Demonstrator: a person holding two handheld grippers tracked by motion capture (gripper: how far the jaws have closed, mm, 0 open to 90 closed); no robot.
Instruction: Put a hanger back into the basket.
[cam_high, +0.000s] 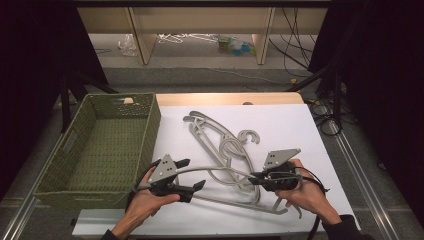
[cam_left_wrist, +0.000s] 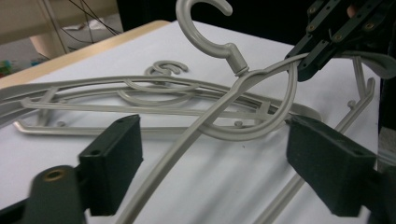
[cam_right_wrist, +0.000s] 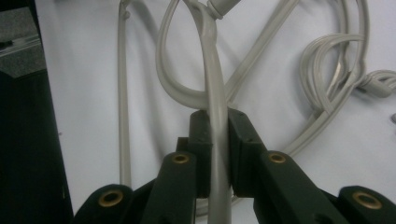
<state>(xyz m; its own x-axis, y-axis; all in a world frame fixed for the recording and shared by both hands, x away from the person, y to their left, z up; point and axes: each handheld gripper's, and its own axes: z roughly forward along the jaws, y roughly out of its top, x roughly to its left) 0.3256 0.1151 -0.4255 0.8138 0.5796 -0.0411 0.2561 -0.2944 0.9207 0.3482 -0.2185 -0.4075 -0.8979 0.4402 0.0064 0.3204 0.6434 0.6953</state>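
There, on the white table (cam_high: 300, 130): a green basket (cam_high: 105, 150) at the left, a pile of grey hangers (cam_high: 220, 145) beside it. Lifted just above the pile, one grey hanger (cam_left_wrist: 224, 112). Right gripper (cam_right_wrist: 217, 135) pinched tight on its arm; left gripper (cam_left_wrist: 212, 154) wide open around the other end, not squeezing

Three grey hangers (cam_high: 220, 150); one green basket (cam_high: 107, 145).
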